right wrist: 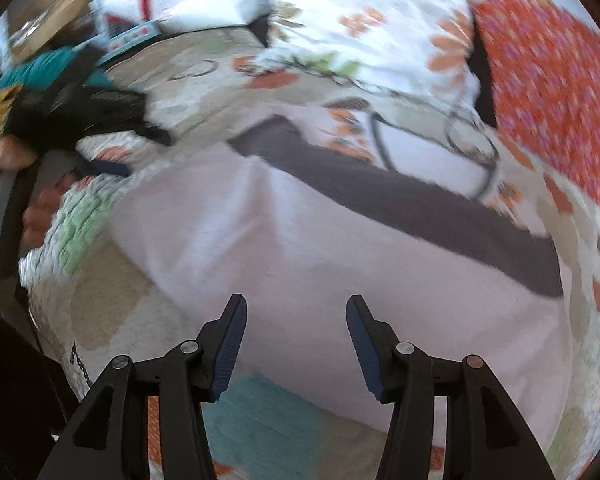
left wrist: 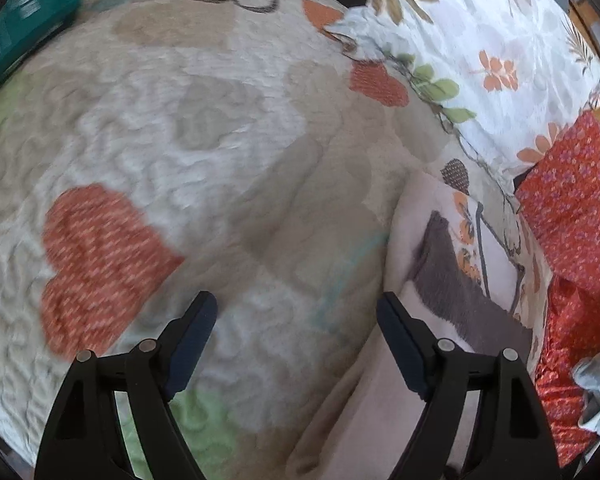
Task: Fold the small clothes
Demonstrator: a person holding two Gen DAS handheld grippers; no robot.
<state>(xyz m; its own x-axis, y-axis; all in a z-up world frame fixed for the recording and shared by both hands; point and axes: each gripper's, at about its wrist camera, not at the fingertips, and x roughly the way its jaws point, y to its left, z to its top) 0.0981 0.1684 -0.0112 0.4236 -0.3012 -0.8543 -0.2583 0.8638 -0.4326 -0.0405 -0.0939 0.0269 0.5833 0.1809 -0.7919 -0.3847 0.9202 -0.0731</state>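
Left gripper (left wrist: 296, 312) spread over quilt (left wrist: 220, 128), right gripper (right wrist: 296, 316) spread — above pink garment (right wrist: 300, 248), its edge nearby.

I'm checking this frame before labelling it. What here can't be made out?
- Pale pink garment with a dark grey band: right wrist view is motion-blurred, so its type and edges are unclear; the left wrist view cuts it off at the bottom edge, behind the left tool.
- Teal object: cut off by the left wrist view's rim and blurred.
- Grey-white crumpled cloth: cut off at the right rim.
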